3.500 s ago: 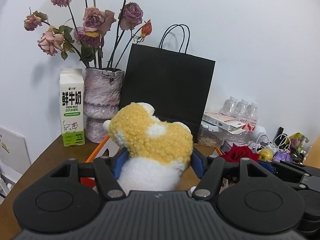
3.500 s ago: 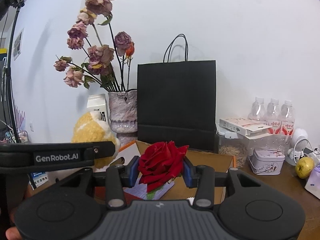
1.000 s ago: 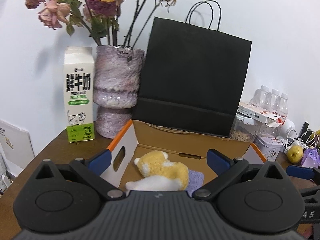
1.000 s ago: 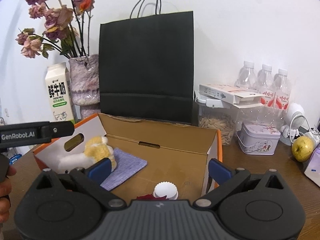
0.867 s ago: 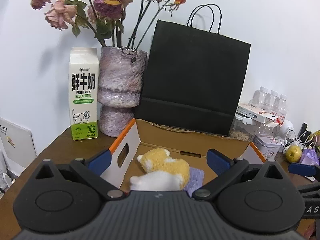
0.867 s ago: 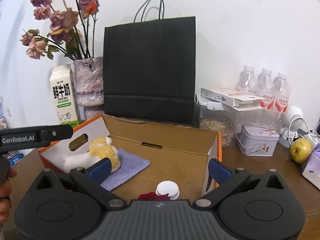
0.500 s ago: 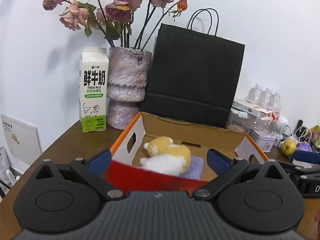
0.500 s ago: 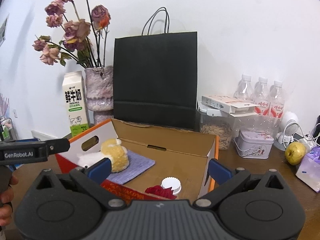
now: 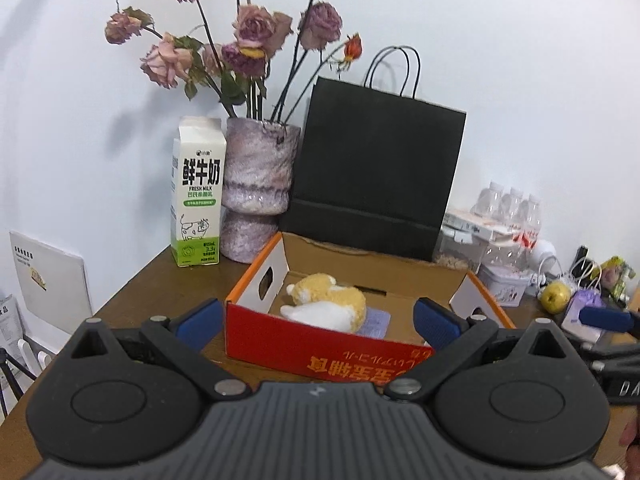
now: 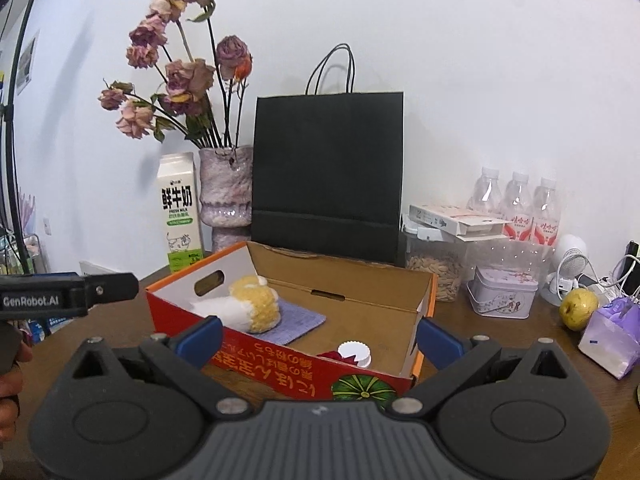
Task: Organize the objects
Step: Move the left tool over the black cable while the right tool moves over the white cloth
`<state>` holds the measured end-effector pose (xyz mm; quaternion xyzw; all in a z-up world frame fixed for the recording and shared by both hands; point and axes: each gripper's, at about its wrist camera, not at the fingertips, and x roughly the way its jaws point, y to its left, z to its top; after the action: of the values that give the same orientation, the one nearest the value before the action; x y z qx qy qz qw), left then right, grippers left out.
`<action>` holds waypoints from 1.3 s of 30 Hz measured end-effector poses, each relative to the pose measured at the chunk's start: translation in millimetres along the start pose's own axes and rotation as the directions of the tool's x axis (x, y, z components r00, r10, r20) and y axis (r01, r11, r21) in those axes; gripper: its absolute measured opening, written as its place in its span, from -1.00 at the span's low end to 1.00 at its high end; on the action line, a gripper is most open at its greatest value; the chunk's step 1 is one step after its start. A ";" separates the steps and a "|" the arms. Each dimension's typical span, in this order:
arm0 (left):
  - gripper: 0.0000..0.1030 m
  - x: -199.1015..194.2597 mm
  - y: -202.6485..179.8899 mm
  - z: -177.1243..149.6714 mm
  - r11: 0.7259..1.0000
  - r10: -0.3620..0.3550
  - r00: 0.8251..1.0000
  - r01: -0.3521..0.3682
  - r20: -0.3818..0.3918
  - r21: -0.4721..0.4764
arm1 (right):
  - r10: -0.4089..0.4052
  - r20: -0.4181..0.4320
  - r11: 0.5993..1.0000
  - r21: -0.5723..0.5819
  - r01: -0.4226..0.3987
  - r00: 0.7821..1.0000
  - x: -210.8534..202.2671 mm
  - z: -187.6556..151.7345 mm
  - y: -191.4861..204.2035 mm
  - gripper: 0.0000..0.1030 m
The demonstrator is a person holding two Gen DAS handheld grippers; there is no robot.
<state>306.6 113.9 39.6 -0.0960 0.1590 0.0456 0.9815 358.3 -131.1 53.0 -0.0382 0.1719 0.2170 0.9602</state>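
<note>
L tongs (image 9: pixel 318 318) spread | R tongs (image 10: pixel 318 338) spread | plush toy (image 9: pixel 326 309) in box (image 9: pixel 320 350), beyond tips

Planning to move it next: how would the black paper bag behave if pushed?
The black paper bag stands tall on a narrow base, so it would likely tip. It looks thin-walled, so probably light and easily creased; its contents are hidden.

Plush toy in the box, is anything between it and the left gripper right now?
Yes: the box's red front wall stands between the open left gripper and the plush toy, which lies inside. From above, nothing visible covers the toy.
</note>
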 end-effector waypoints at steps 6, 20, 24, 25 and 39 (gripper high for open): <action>1.00 -20.9 -11.6 19.2 1.000 0.007 0.999 -0.007 0.049 -0.015 | -0.003 0.028 1.000 0.006 0.003 1.000 -23.9 5.1 0.1 1.00; 1.00 -86.1 -41.2 11.3 0.998 0.002 1.000 -0.003 0.028 0.061 | -0.025 0.066 1.000 -0.012 0.026 0.997 -102.6 -6.2 -10.7 1.00; 1.00 -105.9 -41.6 -0.2 0.996 0.009 1.000 -0.009 -0.002 0.085 | -0.033 0.064 0.999 -0.025 0.035 0.997 -128.3 -18.0 -13.4 1.00; 1.00 -110.7 -41.6 -3.7 0.996 0.013 1.000 -0.012 -0.010 0.091 | -0.034 0.063 0.999 -0.028 0.036 0.997 -133.8 -20.8 -14.3 1.00; 1.00 -155.3 -35.9 -65.8 0.996 0.015 0.989 -0.002 -0.145 0.089 | -0.044 -0.003 0.998 -0.043 0.043 0.999 -186.5 -78.3 -22.7 1.00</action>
<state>144.1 56.2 34.4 -0.0547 0.2326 0.0354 0.9704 185.6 -238.4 44.2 -0.0631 0.1681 0.1996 0.9633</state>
